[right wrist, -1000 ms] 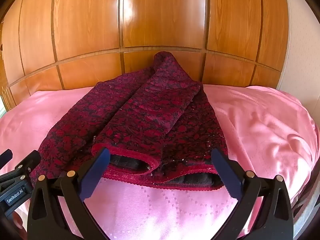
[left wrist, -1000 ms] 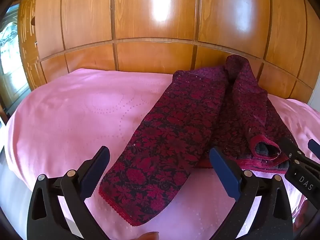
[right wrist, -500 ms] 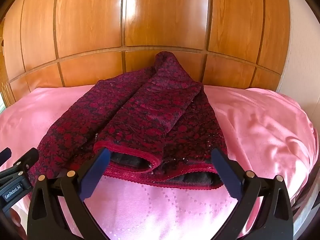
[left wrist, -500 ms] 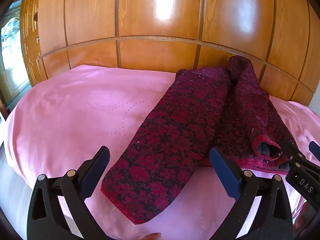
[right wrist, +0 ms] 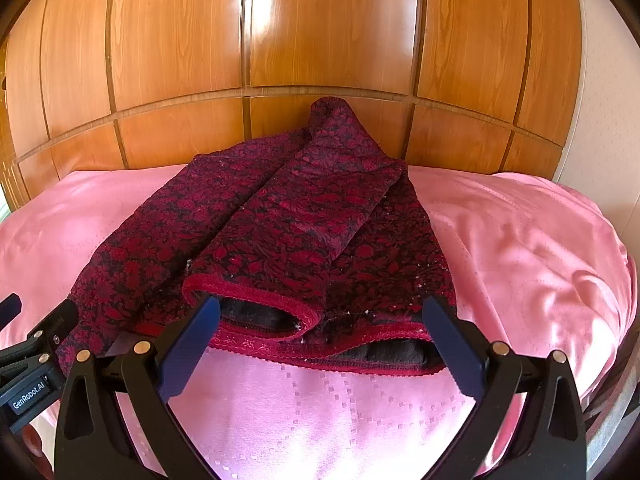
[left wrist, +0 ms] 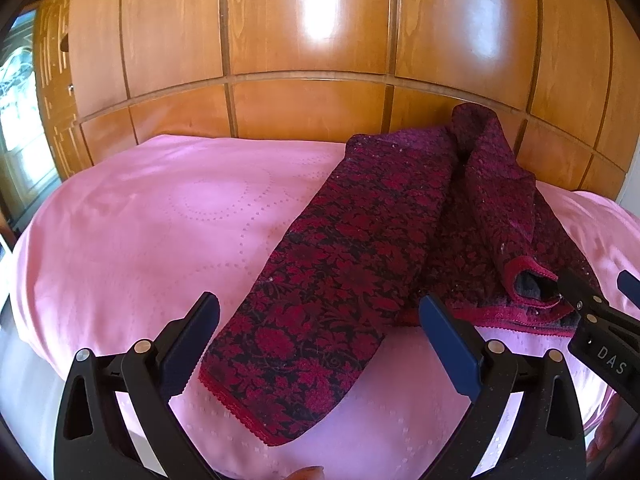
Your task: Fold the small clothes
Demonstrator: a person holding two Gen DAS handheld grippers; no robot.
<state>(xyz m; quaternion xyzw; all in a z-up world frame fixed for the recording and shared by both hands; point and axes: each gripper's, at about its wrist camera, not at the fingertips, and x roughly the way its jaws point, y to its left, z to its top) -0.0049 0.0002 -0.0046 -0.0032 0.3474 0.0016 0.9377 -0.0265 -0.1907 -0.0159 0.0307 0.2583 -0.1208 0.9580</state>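
With both the left gripper [left wrist: 320, 340] and right gripper [right wrist: 320, 340] spread wide and empty, the dark red floral knit garment [right wrist: 280, 240], lying toward twelve o'clock on the pink satin bedspread [right wrist: 520, 248], could slide or bunch on that slick cloth if pinched through one layer only.

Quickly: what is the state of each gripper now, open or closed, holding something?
Left gripper: open, holding nothing, above the garment.
Right gripper: open, holding nothing.

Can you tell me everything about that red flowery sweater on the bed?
The sweater is dark red with a black-and-red flower pattern and looks knitted, with a red trim along its hem and cuffs and a dark grey lining. It lies flat on the pink bedsheet, one sleeve folded over the body, the other stretched out. Neither gripper touches it.
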